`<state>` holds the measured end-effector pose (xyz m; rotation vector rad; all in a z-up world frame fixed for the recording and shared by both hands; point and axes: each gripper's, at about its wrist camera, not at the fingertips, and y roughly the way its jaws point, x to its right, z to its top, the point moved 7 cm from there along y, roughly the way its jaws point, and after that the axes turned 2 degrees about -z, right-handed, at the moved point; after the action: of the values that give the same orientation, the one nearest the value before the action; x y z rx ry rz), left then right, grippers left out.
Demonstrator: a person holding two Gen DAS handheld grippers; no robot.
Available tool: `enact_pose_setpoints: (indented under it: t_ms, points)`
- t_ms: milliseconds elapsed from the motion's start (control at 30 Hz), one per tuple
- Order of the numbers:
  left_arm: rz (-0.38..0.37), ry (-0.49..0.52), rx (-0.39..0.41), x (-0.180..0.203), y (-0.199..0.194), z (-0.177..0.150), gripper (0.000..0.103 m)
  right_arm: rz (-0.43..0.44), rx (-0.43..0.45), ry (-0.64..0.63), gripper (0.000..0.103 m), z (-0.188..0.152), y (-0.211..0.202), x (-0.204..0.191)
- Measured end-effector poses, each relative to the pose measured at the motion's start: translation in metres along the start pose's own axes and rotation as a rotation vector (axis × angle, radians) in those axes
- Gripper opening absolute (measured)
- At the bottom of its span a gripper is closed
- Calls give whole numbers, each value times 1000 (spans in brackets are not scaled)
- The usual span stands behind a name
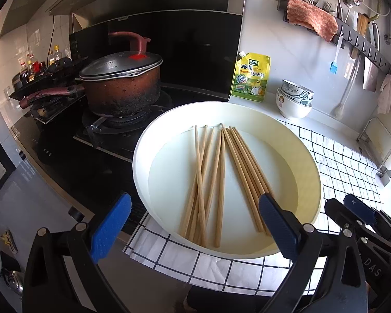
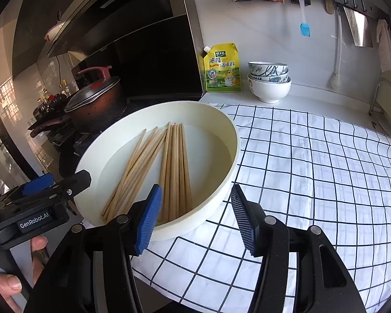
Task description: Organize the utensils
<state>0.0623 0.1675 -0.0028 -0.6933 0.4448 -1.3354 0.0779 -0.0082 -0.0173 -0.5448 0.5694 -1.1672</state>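
Observation:
Several wooden chopsticks (image 1: 216, 180) lie loose in a round cream basin (image 1: 309, 156) on a checked cloth; they also show in the right wrist view (image 2: 173, 169) inside the basin (image 2: 229, 135). My left gripper (image 1: 195, 227) is open and empty, hovering over the basin's near rim. My right gripper (image 2: 198, 219) is open and empty at the basin's near right rim. The right gripper appears in the left wrist view (image 1: 357, 208), and the left gripper in the right wrist view (image 2: 62, 182).
A lidded pot (image 1: 122, 86) sits on the stove to the left. A yellow seasoning pouch (image 1: 251, 78) and stacked bowls (image 1: 294, 99) stand behind the basin. A wall rack (image 1: 352, 36) holds utensils and a rag. The checked cloth (image 2: 312, 169) spreads to the right.

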Motion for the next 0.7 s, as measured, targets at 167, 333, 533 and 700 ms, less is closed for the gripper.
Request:
enact_pose_setpoints:
  t_ms: [167, 333, 533, 700]
  points:
    - [-8, 9, -10, 1, 0, -1, 97, 4, 2, -15, 53, -1, -2, -6]
    - [-6, 26, -8, 4, 0, -2, 97, 9, 0, -19, 53, -1, -2, -9]
    - [-2, 28, -6, 4, -1, -2, 97, 11, -2, -24, 53, -1, 0, -12]
    - [-8, 24, -7, 2, 0, -1, 97, 12, -4, -27, 53, -2, 0, -13]
